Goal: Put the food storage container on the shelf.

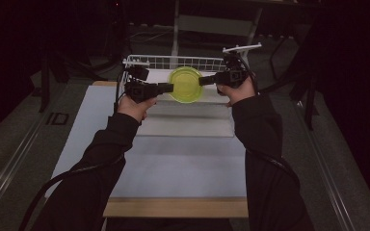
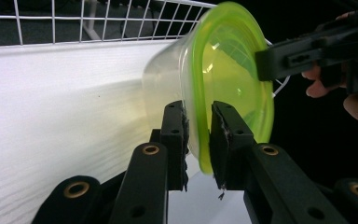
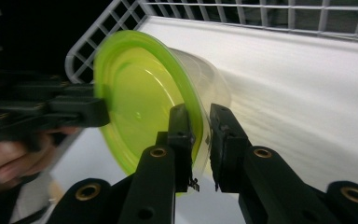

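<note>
A clear plastic container with a lime-green lid (image 1: 186, 84) hangs on its side over the white wire basket (image 1: 173, 61), lid toward the person. My left gripper (image 1: 171, 87) pinches the lid's rim from the left and my right gripper (image 1: 201, 81) pinches it from the right. In the left gripper view the jaws (image 2: 198, 135) straddle the rim of the container (image 2: 228, 79), one pad on the clear wall, one on the lid, and the right gripper (image 2: 284, 58) grips the far edge. In the right gripper view the jaws (image 3: 200, 135) clamp the container's (image 3: 135, 93) rim, opposite the left gripper (image 3: 74, 112).
The basket has a white lined floor (image 2: 65, 102) and low wire walls (image 3: 261, 14). A white mat (image 1: 173, 163) covers the table down to a wooden front edge (image 1: 173, 208). The surroundings are dark, with metal rails (image 1: 9, 159) along both sides.
</note>
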Tool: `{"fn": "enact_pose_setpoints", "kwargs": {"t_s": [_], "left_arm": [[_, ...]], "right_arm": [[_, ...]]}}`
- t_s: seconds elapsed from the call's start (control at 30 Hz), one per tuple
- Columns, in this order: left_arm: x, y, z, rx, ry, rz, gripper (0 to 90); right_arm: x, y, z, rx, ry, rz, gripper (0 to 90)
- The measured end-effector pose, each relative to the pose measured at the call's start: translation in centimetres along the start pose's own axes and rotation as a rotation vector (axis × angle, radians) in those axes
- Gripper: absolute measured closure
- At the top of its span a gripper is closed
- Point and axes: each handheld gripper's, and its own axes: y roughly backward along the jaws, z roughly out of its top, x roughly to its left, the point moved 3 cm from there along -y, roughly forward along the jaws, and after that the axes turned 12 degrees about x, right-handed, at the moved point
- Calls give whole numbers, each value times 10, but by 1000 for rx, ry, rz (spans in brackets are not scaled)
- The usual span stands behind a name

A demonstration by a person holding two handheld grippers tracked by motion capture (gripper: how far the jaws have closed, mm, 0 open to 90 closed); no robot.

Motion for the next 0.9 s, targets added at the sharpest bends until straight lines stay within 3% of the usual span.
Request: {"fn": "enact_pose_setpoints", "kwargs": {"t_s": [0.07,0.23,0.4,0.53,0.63,0.8,0.9], "left_arm": [[1,-1,1,3,8,-5,752],[4,-2,2,-10,17,-3,728],[4,-3,6,-14,27,-3,693],[8,-6,13,-11,32,27,621],[12,-5,17,-17,35,45,587],[19,-2,22,-47,34,97,497],[23,3,23,-76,38,104,448]], "right_arm": [[1,0,5,9,-12,-26,789],[1,-2,9,3,-31,-37,766],[-5,-4,14,-37,-54,-90,648],[-7,-3,16,-72,-59,-86,592],[-7,-4,16,-66,-64,-78,576],[-4,-6,14,-66,-51,-75,552],[-2,-5,13,-72,-47,-69,535]]}}
